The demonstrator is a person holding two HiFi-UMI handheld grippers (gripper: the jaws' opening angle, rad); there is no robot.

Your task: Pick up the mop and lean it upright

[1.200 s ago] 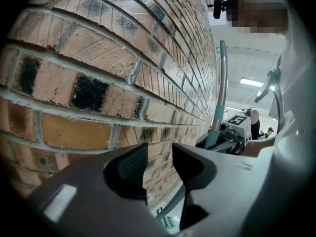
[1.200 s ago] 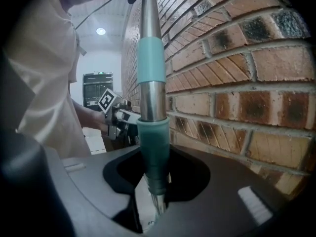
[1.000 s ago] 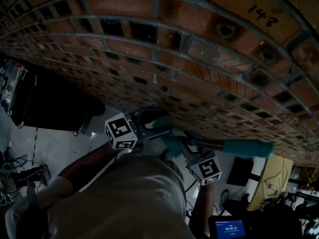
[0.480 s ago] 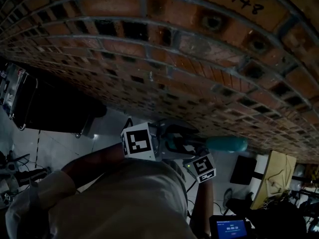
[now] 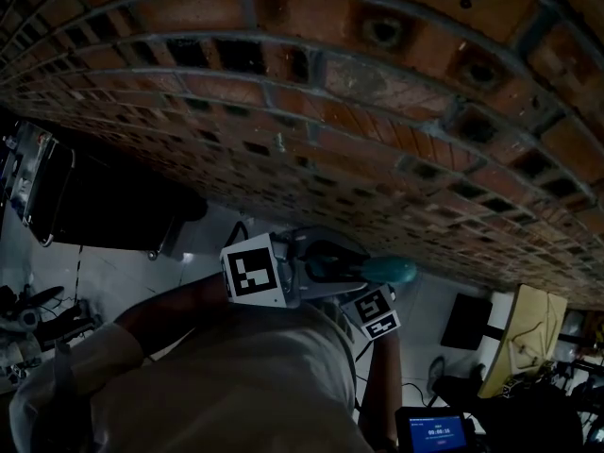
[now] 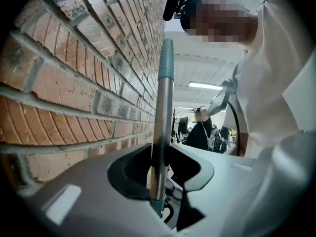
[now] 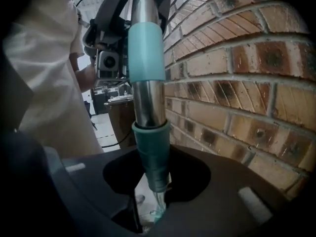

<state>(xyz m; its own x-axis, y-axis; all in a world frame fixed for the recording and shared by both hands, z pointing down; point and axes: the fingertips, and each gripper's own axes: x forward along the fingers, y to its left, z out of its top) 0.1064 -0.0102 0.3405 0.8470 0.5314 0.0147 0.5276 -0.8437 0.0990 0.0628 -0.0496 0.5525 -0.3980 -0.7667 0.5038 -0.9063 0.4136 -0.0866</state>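
Observation:
The mop handle (image 5: 387, 271) is a metal pole with a teal grip at its top, standing close along the brick wall (image 5: 311, 111). In the left gripper view the pole (image 6: 163, 132) runs upright between the jaws. My left gripper (image 6: 158, 181) has just been closing and is shut on the pole. My right gripper (image 7: 154, 181) is shut on a teal collar (image 7: 152, 152) lower on the pole. In the head view the left gripper (image 5: 326, 258) sits just above the right gripper (image 5: 357, 291). The mop head is hidden.
A dark case (image 5: 104, 206) stands on the pale floor at left. A small lit screen (image 5: 434, 432) and a tan board (image 5: 524, 338) lie at lower right. My light sleeve and torso fill the lower middle. A person (image 6: 200, 132) stands far off.
The left gripper moved right to the pole and closed on it. The handle's teal end drew in toward the grippers as the pole swung more upright. The right gripper sank a little.

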